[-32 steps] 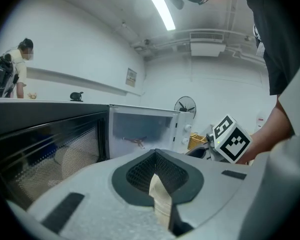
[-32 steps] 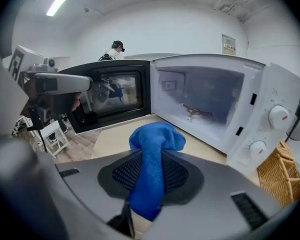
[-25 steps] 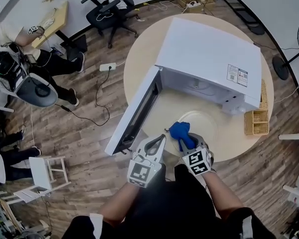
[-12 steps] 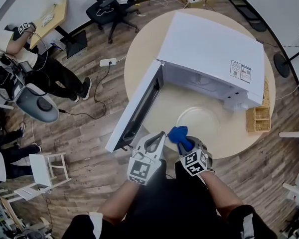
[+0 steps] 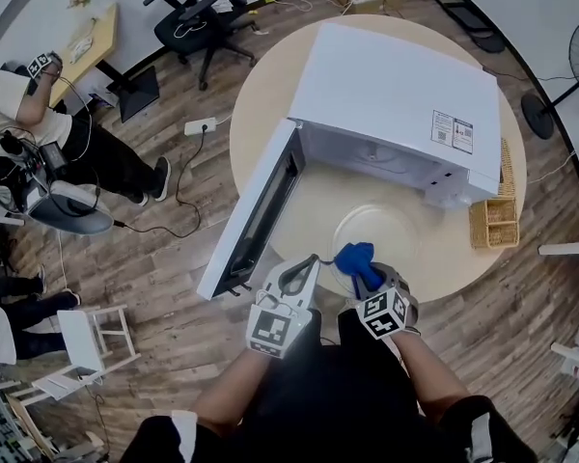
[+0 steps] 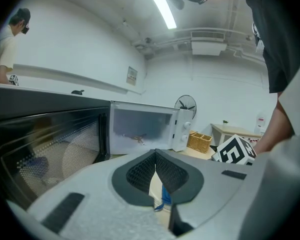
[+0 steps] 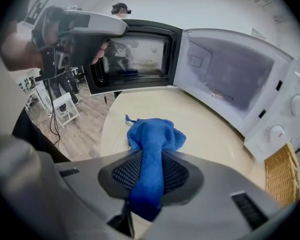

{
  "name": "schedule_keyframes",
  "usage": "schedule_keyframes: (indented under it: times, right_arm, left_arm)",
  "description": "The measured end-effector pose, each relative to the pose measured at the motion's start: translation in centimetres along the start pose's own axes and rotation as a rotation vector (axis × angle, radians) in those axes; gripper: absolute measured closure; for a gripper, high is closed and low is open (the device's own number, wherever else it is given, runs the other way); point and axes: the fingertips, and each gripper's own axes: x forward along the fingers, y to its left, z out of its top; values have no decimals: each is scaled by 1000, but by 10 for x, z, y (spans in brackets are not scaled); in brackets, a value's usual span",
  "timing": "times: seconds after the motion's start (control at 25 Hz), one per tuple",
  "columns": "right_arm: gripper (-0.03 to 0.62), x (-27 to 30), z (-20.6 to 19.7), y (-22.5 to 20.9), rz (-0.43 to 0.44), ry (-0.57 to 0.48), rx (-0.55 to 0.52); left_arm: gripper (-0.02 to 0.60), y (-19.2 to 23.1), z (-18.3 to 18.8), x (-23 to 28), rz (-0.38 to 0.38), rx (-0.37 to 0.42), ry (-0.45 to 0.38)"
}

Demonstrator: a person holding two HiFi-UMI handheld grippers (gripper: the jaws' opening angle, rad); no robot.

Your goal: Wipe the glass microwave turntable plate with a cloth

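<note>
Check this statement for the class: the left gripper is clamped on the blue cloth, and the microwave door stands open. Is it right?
Not quite: the right gripper is clamped on the blue cloth, as the right gripper view shows. The left gripper holds nothing. The microwave door does stand open.

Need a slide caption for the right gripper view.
Right gripper shut on a blue cloth above the round table, open microwave ahead.
</note>
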Motion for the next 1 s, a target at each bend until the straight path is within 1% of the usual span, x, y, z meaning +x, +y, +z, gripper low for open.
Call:
schedule_keyframes:
  times: [0.2, 0.36, 0.6, 0.76, 0.88, 1.0]
  right_arm:
    - [496, -12, -19, -21, -69, 27, 61]
    - [496, -23, -38, -42, -122, 45, 130]
    - [499, -37, -63, -74, -214, 64, 185]
    - [500, -44, -74, -88, -256, 81, 203]
    - [499, -49, -82, -96, -277, 84, 239]
    - [500, -52, -79, -99, -275, 46, 293]
  left_arm:
    - [575, -7, 8, 5, -26, 10, -15]
    - [575, -14, 13, 8, -44, 16, -27]
    - [575, -25, 21, 12, -74, 22, -48]
    - [577, -29, 24, 14, -87, 16, -56]
    - [575, -30, 25, 15, -92, 17, -60]
    - [575, -30, 25, 16, -94, 17, -60]
